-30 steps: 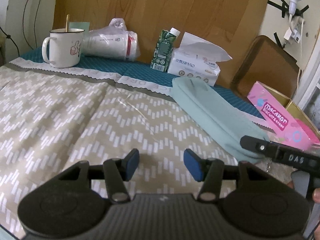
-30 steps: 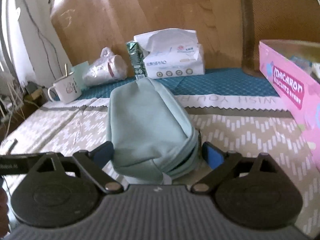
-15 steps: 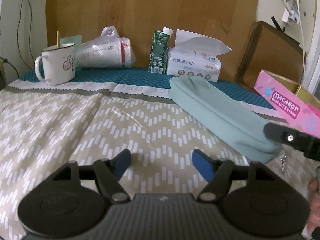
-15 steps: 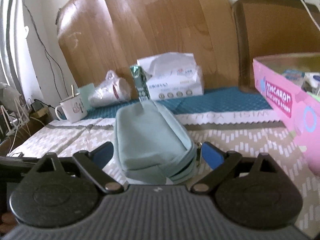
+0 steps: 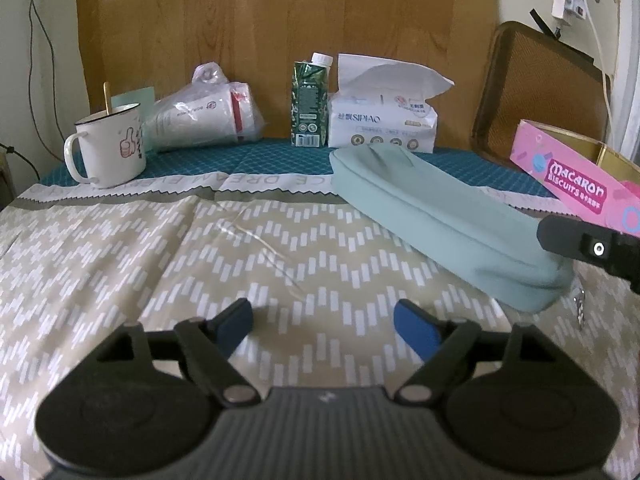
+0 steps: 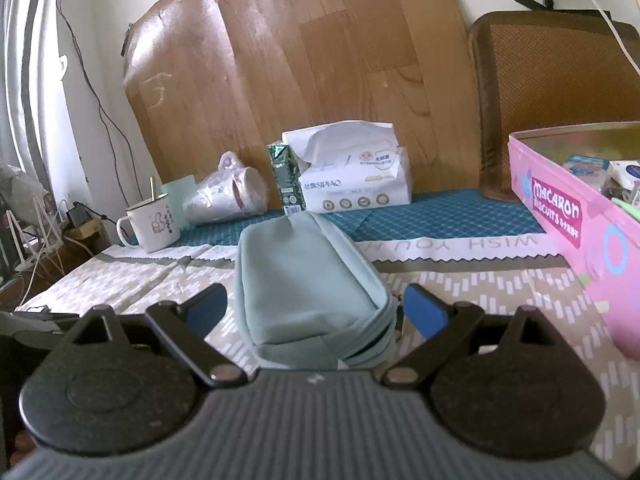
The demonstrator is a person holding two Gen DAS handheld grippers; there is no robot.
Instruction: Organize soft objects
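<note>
A soft mint-green zip pouch (image 5: 432, 216) lies on the patterned tablecloth, long end pointing to the back. In the right wrist view the pouch (image 6: 308, 284) sits between my right gripper's blue fingertips; the right gripper (image 6: 316, 312) is open, its pads on either side of the pouch's near end with small gaps. My left gripper (image 5: 326, 324) is open and empty over bare cloth, left of the pouch. Part of the right gripper shows at the right edge of the left wrist view (image 5: 592, 246).
A pink Macaron biscuit box (image 6: 576, 220) with items inside stands at the right. At the back are a tissue pack (image 5: 380, 120), a green carton (image 5: 310, 108), bagged paper cups (image 5: 204, 118) and a white mug (image 5: 108, 144). A wooden board leans behind.
My left gripper has opened wider and levelled out. The right gripper has tilted up and drawn back slightly, with the pouch still between its fingers. The pouch has not moved.
</note>
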